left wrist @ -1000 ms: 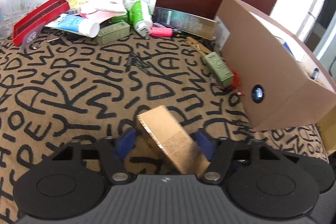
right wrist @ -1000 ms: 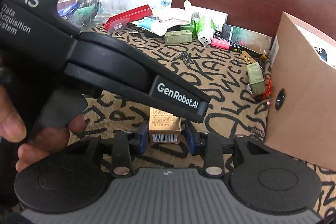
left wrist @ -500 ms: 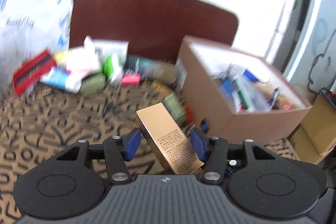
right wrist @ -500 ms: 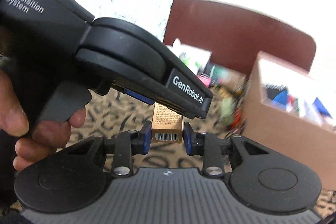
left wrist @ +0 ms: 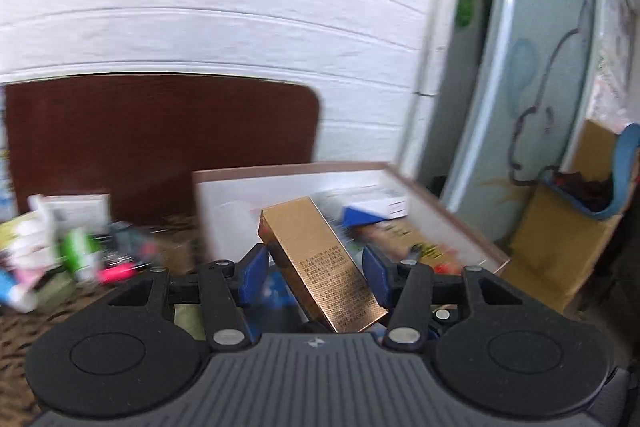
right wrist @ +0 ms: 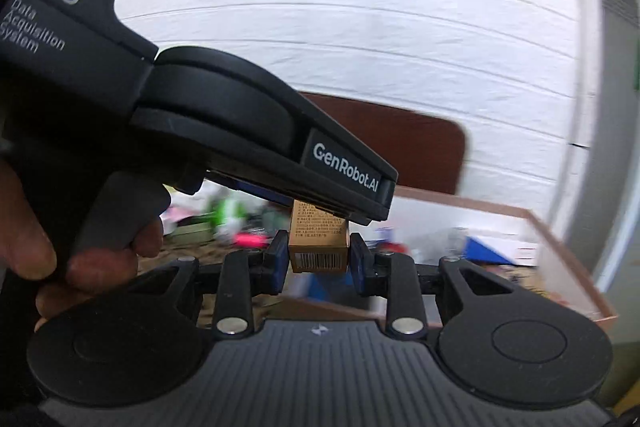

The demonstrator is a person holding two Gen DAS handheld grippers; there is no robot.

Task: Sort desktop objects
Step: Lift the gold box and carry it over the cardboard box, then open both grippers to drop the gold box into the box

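A long gold carton (left wrist: 324, 263) is held between both grippers, up in the air. My left gripper (left wrist: 314, 269) is shut on it, with the carton lying slantwise between the blue pads. My right gripper (right wrist: 319, 258) is shut on its barcode end (right wrist: 318, 255), and the left gripper's body (right wrist: 224, 131) sits right above it. The open cardboard box (left wrist: 440, 211), white inside and holding several items, lies just beyond the carton; it also shows in the right wrist view (right wrist: 552, 239).
A blurred pile of desktop items (left wrist: 76, 251) lies at the left on the patterned cloth, in front of a dark brown board (left wrist: 160, 143). A yellow cardboard carton (left wrist: 560, 239) stands at the right by a pale door. White wall behind.
Both grippers have lifted the gold carton off the patterned cloth and carried it up and right, to the open cardboard box. Both views have tilted upward.
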